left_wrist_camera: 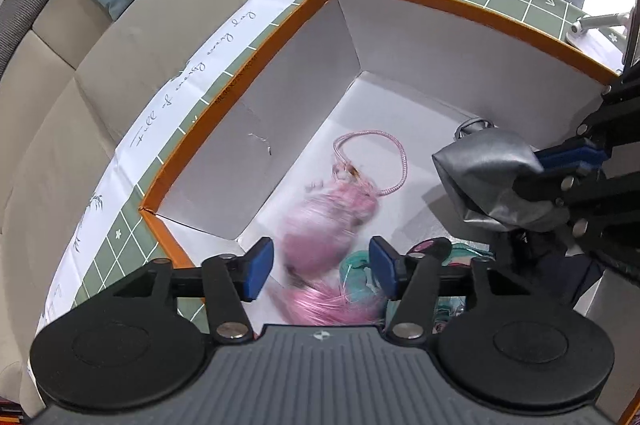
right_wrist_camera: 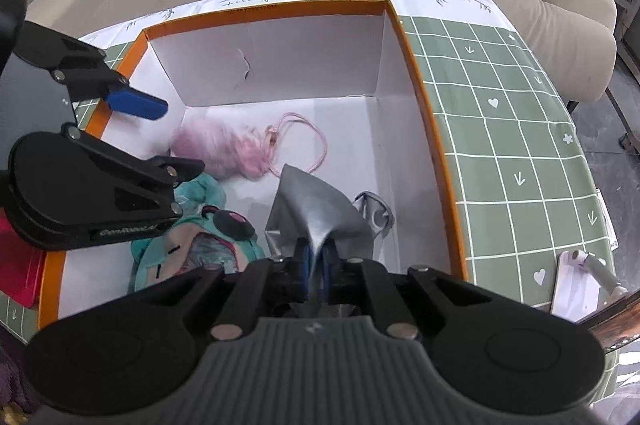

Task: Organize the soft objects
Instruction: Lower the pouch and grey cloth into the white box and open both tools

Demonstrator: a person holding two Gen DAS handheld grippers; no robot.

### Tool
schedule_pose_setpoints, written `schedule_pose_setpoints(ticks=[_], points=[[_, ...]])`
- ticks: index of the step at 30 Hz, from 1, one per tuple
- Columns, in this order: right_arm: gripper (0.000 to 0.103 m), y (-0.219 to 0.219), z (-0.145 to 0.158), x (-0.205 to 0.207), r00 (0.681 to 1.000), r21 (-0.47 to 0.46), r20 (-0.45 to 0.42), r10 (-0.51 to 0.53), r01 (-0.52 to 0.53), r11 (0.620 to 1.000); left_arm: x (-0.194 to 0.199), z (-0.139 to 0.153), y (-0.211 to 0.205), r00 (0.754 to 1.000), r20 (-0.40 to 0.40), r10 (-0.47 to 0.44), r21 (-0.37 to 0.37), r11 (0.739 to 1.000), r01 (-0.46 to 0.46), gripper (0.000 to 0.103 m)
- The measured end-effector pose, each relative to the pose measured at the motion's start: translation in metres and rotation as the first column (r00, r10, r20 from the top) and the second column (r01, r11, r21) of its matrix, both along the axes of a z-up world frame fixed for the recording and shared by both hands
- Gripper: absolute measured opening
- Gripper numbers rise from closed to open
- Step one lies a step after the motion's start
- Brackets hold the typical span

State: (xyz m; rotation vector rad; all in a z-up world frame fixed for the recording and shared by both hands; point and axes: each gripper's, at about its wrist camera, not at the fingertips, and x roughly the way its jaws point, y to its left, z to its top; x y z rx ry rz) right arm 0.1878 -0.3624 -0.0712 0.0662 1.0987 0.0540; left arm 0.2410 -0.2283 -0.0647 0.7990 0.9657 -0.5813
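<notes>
Left wrist view: left gripper [left_wrist_camera: 322,267] has its jaws apart and empty over the orange-rimmed box [left_wrist_camera: 240,65]. The blurred pink plush [left_wrist_camera: 328,221] lies loose below at 12 o'clock; looks just dropped.

Right wrist view: right gripper [right_wrist_camera: 316,265] is pinched on the silver pouch [right_wrist_camera: 316,213], low inside the box, with the teal plush [right_wrist_camera: 192,245] at 9 o'clock. Likely next: open, let the pouch settle, withdraw.

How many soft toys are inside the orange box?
2 lying in the orange box: a pink fluffy toy by the far wall and a teal plush nearer. The silver pouch may hide more.
</notes>
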Motion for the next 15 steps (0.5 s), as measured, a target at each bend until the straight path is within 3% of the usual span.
schedule_pose_setpoints(ticks=[1, 2, 3, 15], points=[[0.018, 0.001, 0.001, -0.001, 1.000, 0.000, -0.002, 0.003, -0.003, 1.000, -0.001, 0.002, 0.001, 1.000, 0.000, 0.000, -0.006, 1.000, 0.000, 0.066], [0.033, 0.001, 0.002, -0.002, 1.000, 0.000, 0.001, 0.004, -0.004, 1.000, 0.001, 0.001, 0.002, 1.000, 0.000, 0.001, -0.012, 1.000, -0.001, 0.066], [0.038, 0.002, 0.004, -0.004, 1.000, -0.004, 0.010, 0.007, -0.007, 1.000, 0.000, 0.004, 0.003, 1.000, 0.002, 0.003, -0.022, 1.000, -0.003, 0.066], [0.052, 0.023, 0.048, -0.037, 0.994, -0.027, 0.097, 0.050, -0.048, 0.998, -0.029, 0.049, 0.018, 0.997, 0.078, 0.000, -0.091, 0.996, 0.008, 0.066]])
